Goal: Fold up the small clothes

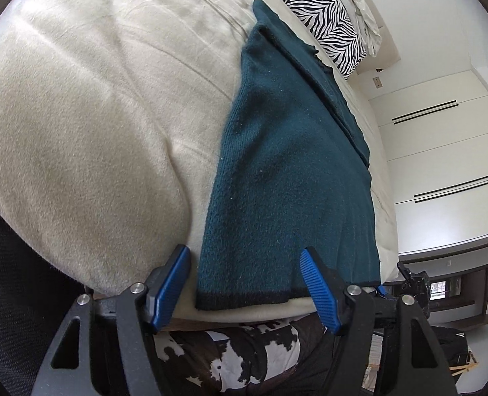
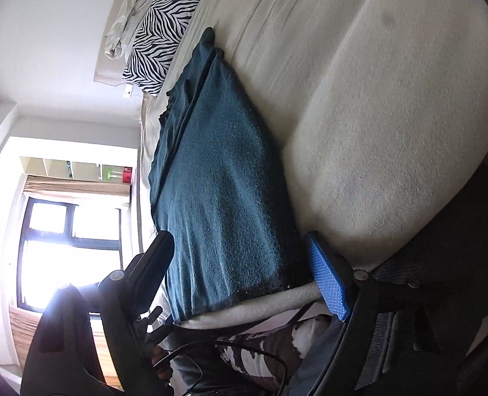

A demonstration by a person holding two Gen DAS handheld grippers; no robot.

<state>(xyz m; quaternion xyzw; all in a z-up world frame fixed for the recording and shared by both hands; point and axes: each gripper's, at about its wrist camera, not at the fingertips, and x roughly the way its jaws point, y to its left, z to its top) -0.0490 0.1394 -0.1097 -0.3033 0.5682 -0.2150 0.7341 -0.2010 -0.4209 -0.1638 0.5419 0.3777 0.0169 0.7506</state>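
Observation:
A dark teal knitted garment (image 1: 287, 171) lies flat in a long folded strip on the cream blanket, its dark hem at the near bed edge. It also shows in the right wrist view (image 2: 221, 178). My left gripper (image 1: 247, 283) is open, its blue pads either side of the hem, holding nothing. My right gripper (image 2: 240, 274) is open too, just over the near hem, one blue pad (image 2: 330, 283) to the right of the garment's edge.
A cream blanket (image 1: 95, 115) covers the bed. A zebra-print pillow (image 1: 323, 16) and crumpled white cloth (image 1: 359, 3) lie at the far end. White wardrobe doors (image 1: 442, 151) stand beside the bed. A bright window (image 2: 69, 250) shows in the right wrist view.

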